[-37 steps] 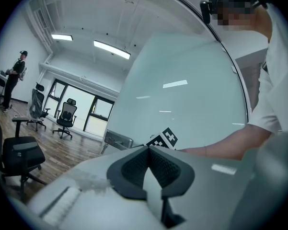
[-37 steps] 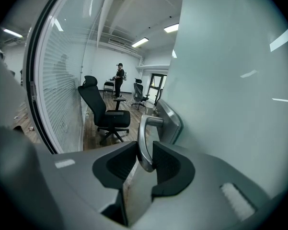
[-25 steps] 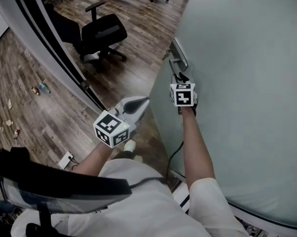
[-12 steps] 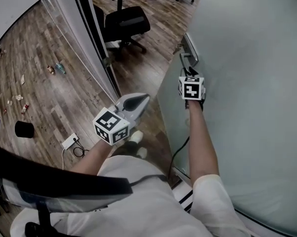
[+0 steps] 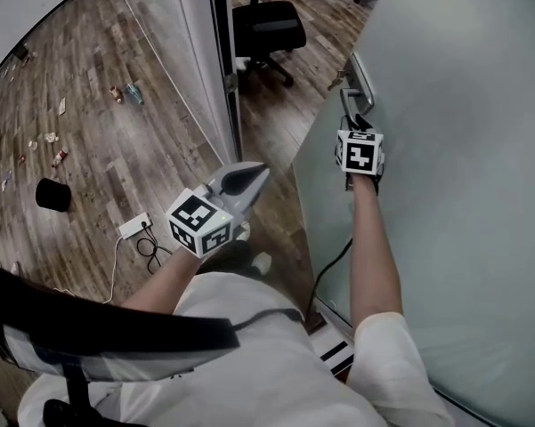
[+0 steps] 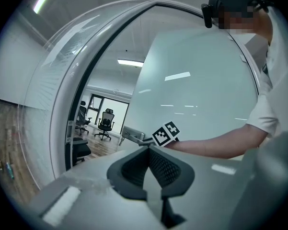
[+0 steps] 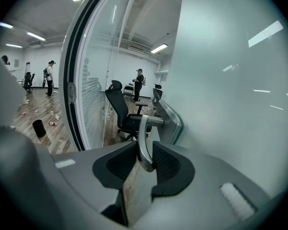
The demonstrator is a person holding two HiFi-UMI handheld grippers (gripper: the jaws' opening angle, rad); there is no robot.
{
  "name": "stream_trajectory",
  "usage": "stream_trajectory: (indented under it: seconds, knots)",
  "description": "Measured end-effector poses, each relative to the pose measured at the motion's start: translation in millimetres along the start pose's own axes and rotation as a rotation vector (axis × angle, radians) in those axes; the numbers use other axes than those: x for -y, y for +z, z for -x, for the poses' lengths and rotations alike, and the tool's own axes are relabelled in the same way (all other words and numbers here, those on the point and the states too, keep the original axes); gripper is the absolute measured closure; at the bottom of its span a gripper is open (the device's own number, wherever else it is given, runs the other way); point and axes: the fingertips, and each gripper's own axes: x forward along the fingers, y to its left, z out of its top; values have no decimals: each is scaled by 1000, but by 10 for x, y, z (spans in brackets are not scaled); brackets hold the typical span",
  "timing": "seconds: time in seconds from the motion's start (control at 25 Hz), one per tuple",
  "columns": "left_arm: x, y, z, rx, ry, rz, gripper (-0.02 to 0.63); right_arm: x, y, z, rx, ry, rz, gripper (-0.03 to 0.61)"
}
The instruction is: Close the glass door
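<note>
The frosted glass door (image 5: 454,149) fills the right of the head view, swung partway toward its dark frame (image 5: 221,60). My right gripper (image 5: 356,130) is shut on the door's curved metal handle (image 5: 349,105). In the right gripper view the handle (image 7: 143,143) runs down between the dark pads (image 7: 168,161) of my right gripper (image 7: 144,152), which press on it. My left gripper (image 5: 249,178) hangs in front of the door's edge, shut, with nothing in it. In the left gripper view its tips (image 6: 148,150) meet, and the right gripper's marker cube (image 6: 166,133) shows beyond them.
A black office chair (image 5: 267,29) stands past the doorway. A black bin (image 5: 53,194), a white power strip (image 5: 135,227) with its cord and scattered litter lie on the wooden floor at left. Two people (image 7: 140,84) stand far off in the room.
The door has swung closer to its frame and the gap has narrowed. Both grippers moved along with it, the right one still holding the handle. The chair now shows behind the frame.
</note>
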Motion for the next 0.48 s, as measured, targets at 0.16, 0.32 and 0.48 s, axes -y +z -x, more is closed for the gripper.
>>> stream_trajectory:
  seconds: [0.16, 0.32, 0.48]
  knots:
    - [-62, 122, 158, 26, 11, -2, 609, -183, 65, 46, 0, 25, 9, 472]
    - [-167, 223, 293, 42, 13, -7, 609, -361, 114, 87, 6, 49, 29, 472]
    - [-301, 321, 479, 49, 12, -14, 609, -531, 131, 152, 14, 70, 43, 472]
